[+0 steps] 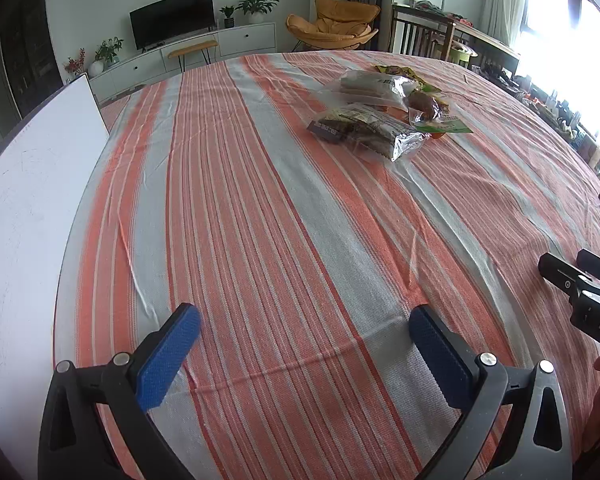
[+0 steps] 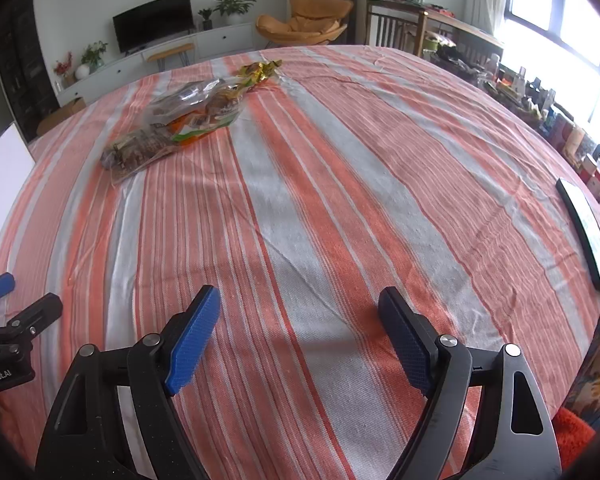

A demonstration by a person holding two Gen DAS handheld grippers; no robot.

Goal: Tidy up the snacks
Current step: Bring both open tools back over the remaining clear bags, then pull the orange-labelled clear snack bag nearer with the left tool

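Left gripper (image 1: 304, 320) gaping wide, holding nothing | right gripper (image 2: 300, 304) gaping, holding nothing | snacks (image 1: 384, 112) lying well apart on cloth (image 1: 260, 200).

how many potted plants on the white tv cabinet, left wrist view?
4 visible. Two sit right of the TV: a small potted plant and a larger leafy plant. Two sit left of it: a green plant and a red-flowered plant. More may be hidden.

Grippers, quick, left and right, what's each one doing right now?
Left gripper: open, holding nothing, above the striped tablecloth.
Right gripper: open, holding nothing.
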